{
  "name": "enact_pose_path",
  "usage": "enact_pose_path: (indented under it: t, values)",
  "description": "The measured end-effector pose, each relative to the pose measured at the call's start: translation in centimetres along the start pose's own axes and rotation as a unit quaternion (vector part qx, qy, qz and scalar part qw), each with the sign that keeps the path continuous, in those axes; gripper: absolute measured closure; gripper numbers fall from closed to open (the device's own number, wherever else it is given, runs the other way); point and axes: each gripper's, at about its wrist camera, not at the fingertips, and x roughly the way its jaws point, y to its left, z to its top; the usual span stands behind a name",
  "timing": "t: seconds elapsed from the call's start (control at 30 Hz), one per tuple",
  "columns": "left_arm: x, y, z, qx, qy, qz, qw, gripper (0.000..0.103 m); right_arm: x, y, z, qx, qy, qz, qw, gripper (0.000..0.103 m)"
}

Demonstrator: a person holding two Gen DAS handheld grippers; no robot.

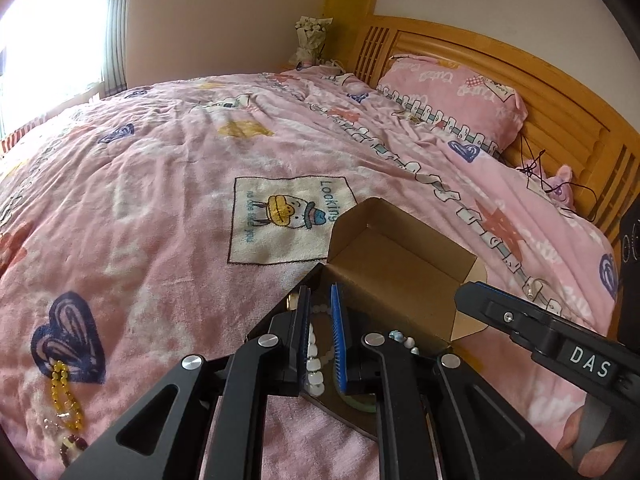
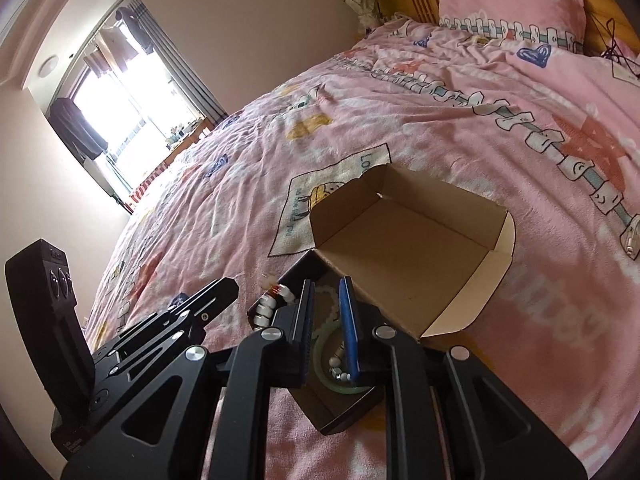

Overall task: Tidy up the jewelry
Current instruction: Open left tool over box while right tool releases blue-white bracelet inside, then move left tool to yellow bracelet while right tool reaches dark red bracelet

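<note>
A cardboard box (image 1: 404,276) with its brown lid open lies on the pink bed; it also shows in the right wrist view (image 2: 408,256). My left gripper (image 1: 320,304) hangs over its dark tray, jaws narrowly apart, with a white bead bracelet (image 1: 314,364) between them, not clearly gripped. My right gripper (image 2: 326,296) is over the same tray, jaws slightly apart, above a green jade bangle (image 2: 336,384) and white beads (image 2: 268,306) on the tray's edge. A yellow bead bracelet (image 1: 64,396) and a dark red one (image 1: 74,446) lie on the blanket at left.
The pink blanket (image 1: 168,184) covers the whole bed. A pink pillow (image 1: 452,96) leans on the wooden headboard (image 1: 560,100). A window (image 2: 120,120) is on the far side. The right gripper's arm (image 1: 552,340) crosses the left wrist view.
</note>
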Motion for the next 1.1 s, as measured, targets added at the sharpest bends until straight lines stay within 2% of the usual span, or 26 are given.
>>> enact_pose_path:
  t: [0.07, 0.1, 0.33, 0.47, 0.63, 0.73, 1.0, 1.1]
  values:
    - [-0.5, 0.3, 0.1, -0.006, -0.007, -0.003, 1.0, 0.072, -0.1, 0.0, 0.0, 0.002, 0.0, -0.001, 1.0, 0.088]
    - [-0.8, 0.5, 0.2, -0.009, -0.013, -0.001, 0.9999, 0.068, -0.1, 0.0, 0.0, 0.004, 0.0, -0.002, 1.0, 0.088]
    - [-2.2, 1.9, 0.5, -0.017, -0.022, 0.012, 0.9995, 0.067, -0.7, 1.2, 0.4, -0.002, -0.002, -0.003, 1.0, 0.088]
    - [-3.5, 3.4, 0.5, -0.02, -0.022, 0.029, 0.9991, 0.06, -1.3, 3.1, 0.7, -0.012, -0.008, 0.011, 1.0, 0.088]
    - [-6.0, 6.2, 0.2, -0.016, -0.024, 0.069, 0.9972, 0.055, -1.0, 6.7, 0.1, -0.035, 0.0, 0.027, 0.999, 0.088]
    - [-7.7, 8.7, -0.1, -0.022, -0.027, 0.097, 0.9947, 0.046, -0.6, 9.1, -0.7, -0.054, 0.01, 0.036, 0.998, 0.088]
    - [-11.1, 15.2, -2.3, -0.043, -0.004, 0.153, 0.9872, 0.046, 1.4, 15.7, -3.7, -0.114, 0.055, 0.07, 0.99, 0.088]
    - [-11.6, 17.4, -3.6, -0.044, 0.009, 0.176, 0.9834, 0.045, 2.2, 17.9, -4.9, -0.138, 0.068, 0.066, 0.986, 0.086]
